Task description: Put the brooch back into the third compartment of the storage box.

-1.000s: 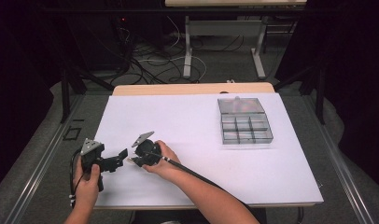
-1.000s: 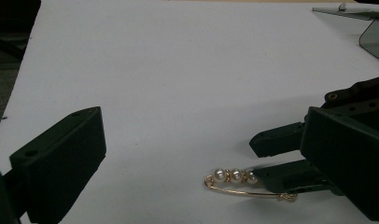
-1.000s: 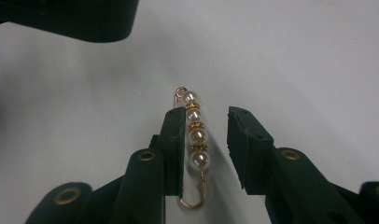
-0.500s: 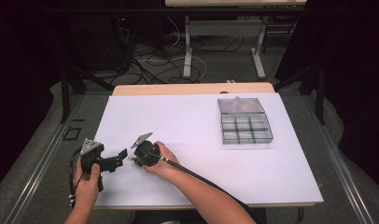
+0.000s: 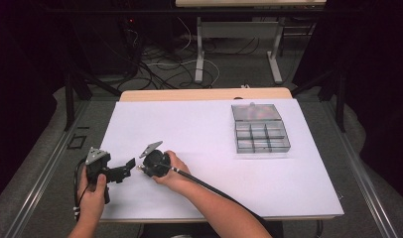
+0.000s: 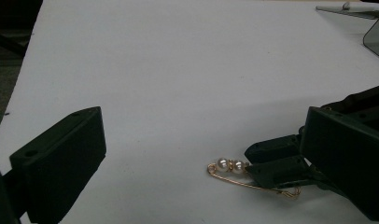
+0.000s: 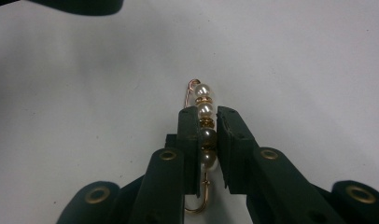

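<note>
White surface (image 5: 199, 129), lower left: the right hand-held gripper (image 7: 207, 122) pinches a pearl pin (image 7: 204, 135) by its beads; the left hand-held gripper (image 6: 197, 140) gapes wide beside it. Light, slippery, thin wire likely bends; gripping the beads seems safest.

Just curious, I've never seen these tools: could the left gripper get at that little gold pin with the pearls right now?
Probably yes. The left gripper is open beside the gold pearl-beaded pin, but the right gripper already clamps the pin's beads, leaving only its end free.

the right gripper (image 5: 138, 167) has edged slightly toward the left gripper (image 5: 131, 163).
</note>
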A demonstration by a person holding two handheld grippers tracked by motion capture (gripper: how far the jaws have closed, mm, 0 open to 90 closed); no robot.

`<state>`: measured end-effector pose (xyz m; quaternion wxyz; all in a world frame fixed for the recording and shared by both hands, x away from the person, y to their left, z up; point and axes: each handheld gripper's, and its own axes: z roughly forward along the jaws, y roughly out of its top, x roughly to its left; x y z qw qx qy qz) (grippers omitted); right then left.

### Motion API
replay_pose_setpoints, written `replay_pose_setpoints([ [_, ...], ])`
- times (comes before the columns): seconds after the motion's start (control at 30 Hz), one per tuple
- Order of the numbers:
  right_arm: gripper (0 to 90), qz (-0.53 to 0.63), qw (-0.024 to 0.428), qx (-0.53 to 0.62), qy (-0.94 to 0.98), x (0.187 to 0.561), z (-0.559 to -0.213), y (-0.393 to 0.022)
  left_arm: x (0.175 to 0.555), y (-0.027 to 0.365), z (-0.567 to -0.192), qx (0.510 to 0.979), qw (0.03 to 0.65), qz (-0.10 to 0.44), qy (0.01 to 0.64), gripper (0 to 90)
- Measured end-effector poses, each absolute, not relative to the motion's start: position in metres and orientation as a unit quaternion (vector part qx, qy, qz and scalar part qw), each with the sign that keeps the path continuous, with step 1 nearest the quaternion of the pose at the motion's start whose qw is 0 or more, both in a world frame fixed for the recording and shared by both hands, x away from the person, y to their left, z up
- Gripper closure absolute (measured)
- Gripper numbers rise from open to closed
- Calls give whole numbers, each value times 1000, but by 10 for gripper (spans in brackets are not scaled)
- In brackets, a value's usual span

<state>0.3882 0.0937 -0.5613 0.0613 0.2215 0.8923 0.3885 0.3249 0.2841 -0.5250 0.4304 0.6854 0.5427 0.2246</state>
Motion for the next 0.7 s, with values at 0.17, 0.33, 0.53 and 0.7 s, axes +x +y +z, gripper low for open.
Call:
replay_pose_setpoints([
  [0.17, 803, 395, 65, 228, 888, 388, -559, 87, 325, 283, -525, 687, 426, 226, 543, 6],
  [0.33, 803, 401, 66, 238, 882, 391, -555, 77, 326, 283, -525, 691, 420, 230, 541, 6],
  [0.53, 803, 414, 72, 244, 874, 392, -550, 65, 326, 281, -526, 694, 415, 231, 541, 6],
  [0.7, 803, 412, 76, 248, 874, 391, -547, 51, 326, 279, -528, 700, 409, 228, 540, 6],
])
